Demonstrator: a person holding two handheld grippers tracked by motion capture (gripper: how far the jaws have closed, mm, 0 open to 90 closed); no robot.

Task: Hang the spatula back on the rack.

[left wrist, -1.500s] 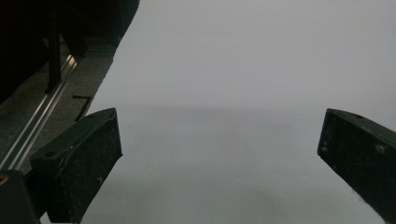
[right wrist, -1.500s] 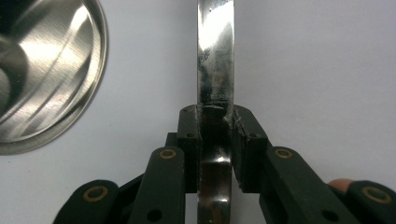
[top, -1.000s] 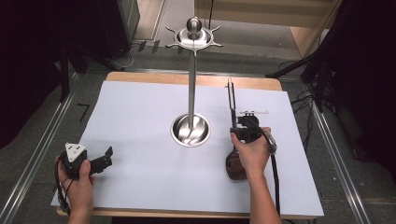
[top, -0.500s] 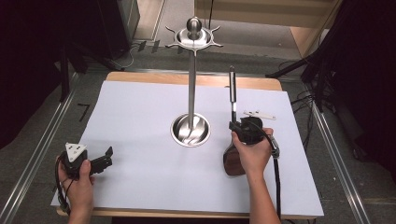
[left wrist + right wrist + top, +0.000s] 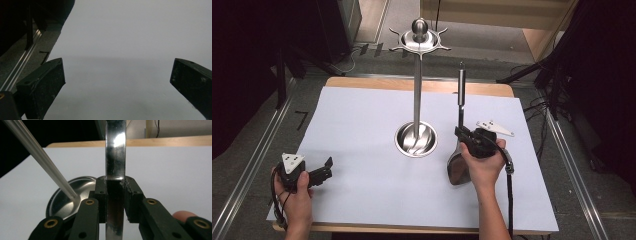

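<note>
A steel utensil stand (image 5: 417, 90) rises from a round dished base (image 5: 416, 140) at mid-table, with a ring of hooks (image 5: 419, 44) at its top. My right gripper (image 5: 461, 132) is shut on the shiny handle of a long metal utensil (image 5: 461, 92). The handle stands nearly upright just right of the stand, and the broad dark head (image 5: 457, 167) hangs below the hand. In the right gripper view the handle (image 5: 115, 147) is clamped by the gripper (image 5: 115, 185), with the stand's pole (image 5: 37, 155) and base (image 5: 58, 200) to the left. My left gripper (image 5: 327, 169) rests open at the lower left, holding nothing (image 5: 117, 80).
A white sheet (image 5: 362, 120) covers the wooden table (image 5: 377, 82). Metal rails (image 5: 252, 160) run along both sides on the floor. Dark stands and curtains (image 5: 592, 75) flank the table. A cable (image 5: 510, 200) trails from the right gripper toward the front edge.
The right gripper has lifted the utensil and brought it more upright; its handle tip now reaches higher beside the stand. The left gripper has stayed put.
</note>
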